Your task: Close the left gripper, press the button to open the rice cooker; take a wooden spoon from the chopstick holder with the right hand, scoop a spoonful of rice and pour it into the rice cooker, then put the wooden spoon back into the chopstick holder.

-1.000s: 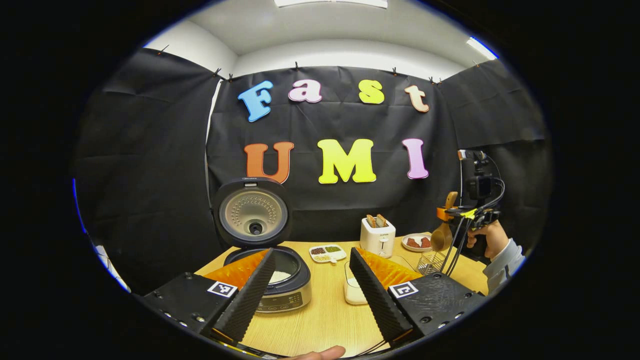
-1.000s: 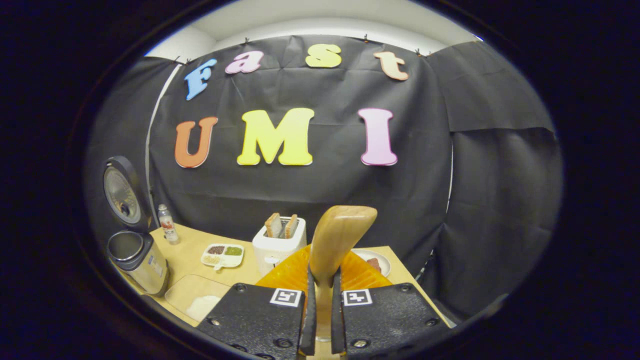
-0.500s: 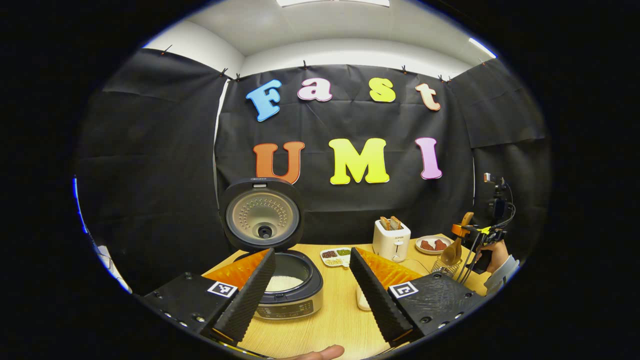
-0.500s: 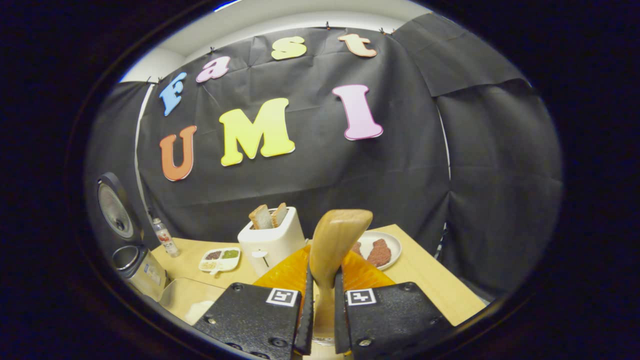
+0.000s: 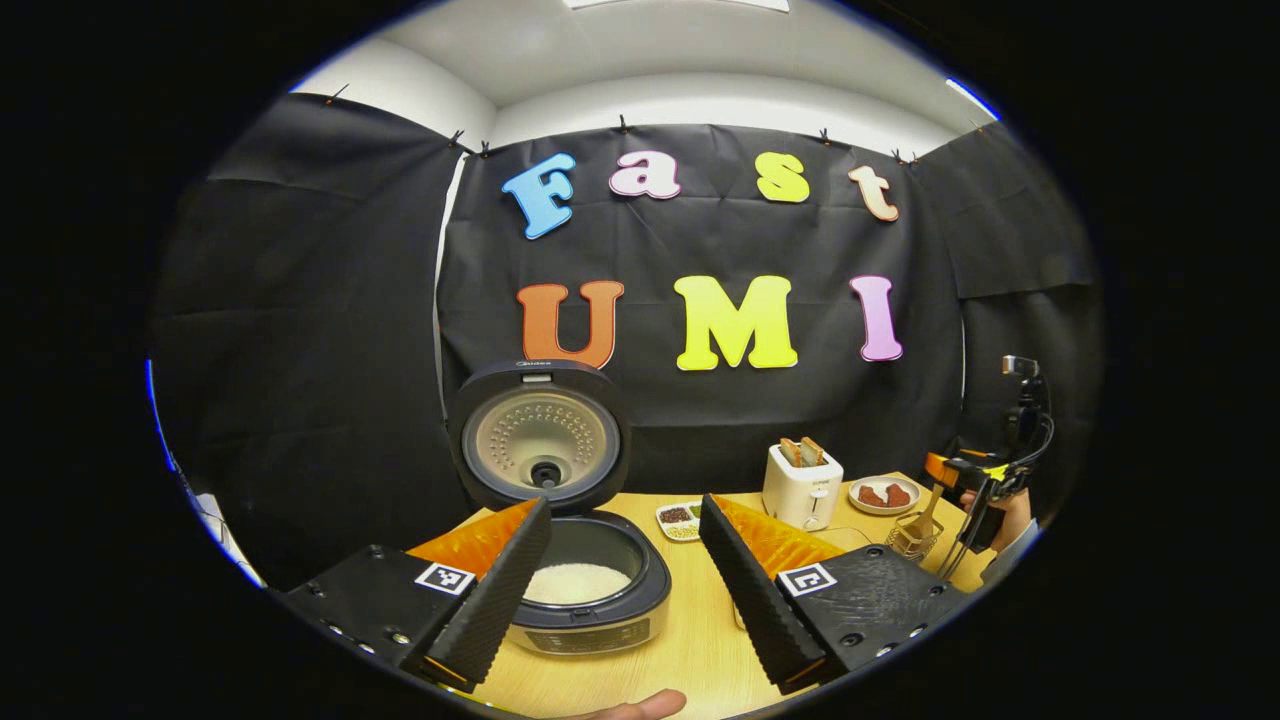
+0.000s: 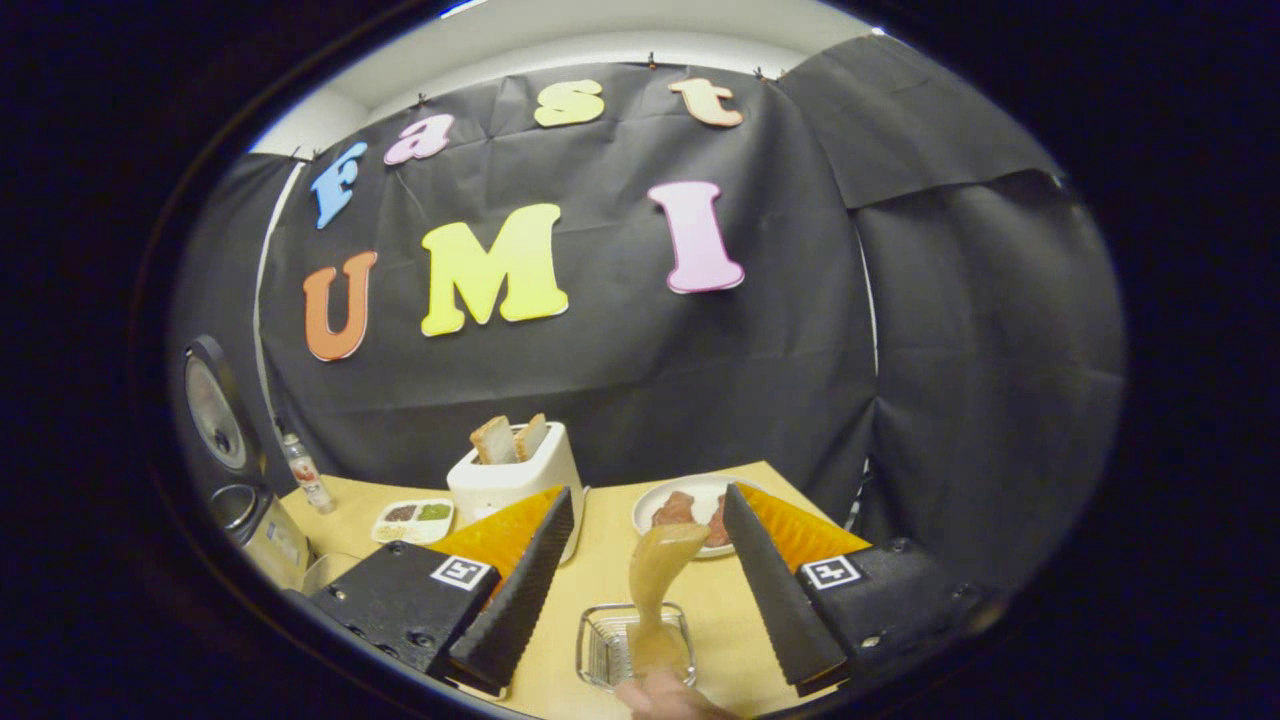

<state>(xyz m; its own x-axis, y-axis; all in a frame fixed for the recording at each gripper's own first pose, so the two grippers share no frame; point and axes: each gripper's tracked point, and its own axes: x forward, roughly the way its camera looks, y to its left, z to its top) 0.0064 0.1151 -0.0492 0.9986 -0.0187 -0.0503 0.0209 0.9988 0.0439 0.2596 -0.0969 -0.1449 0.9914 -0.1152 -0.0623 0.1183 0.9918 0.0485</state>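
Observation:
The rice cooker (image 5: 590,600) stands open with its lid (image 5: 540,448) upright and white rice in the pot. My left gripper (image 5: 620,600) hovers just in front of it, open and holding nothing. In the right gripper view, the wooden spoon (image 6: 660,575) stands upright in the wire chopstick holder (image 6: 600,650), handle end up. My right gripper (image 6: 650,610) is open around it, both fingers apart from the spoon. Far off in the left gripper view, the right gripper (image 5: 950,468) sits above the holder (image 5: 915,538) at the table's right end.
A white toaster (image 6: 510,478) with two bread slices, a plate of meat (image 6: 655,500), a sectioned dish of grains (image 6: 410,518) and a small bottle (image 6: 303,470) stand along the back of the wooden table (image 5: 690,650). A fingertip (image 6: 665,695) shows at the bottom edge.
My right gripper has opened and let go of the wooden spoon, which now stands in the holder. The left gripper view has drifted so the cooker sits closer and lower.

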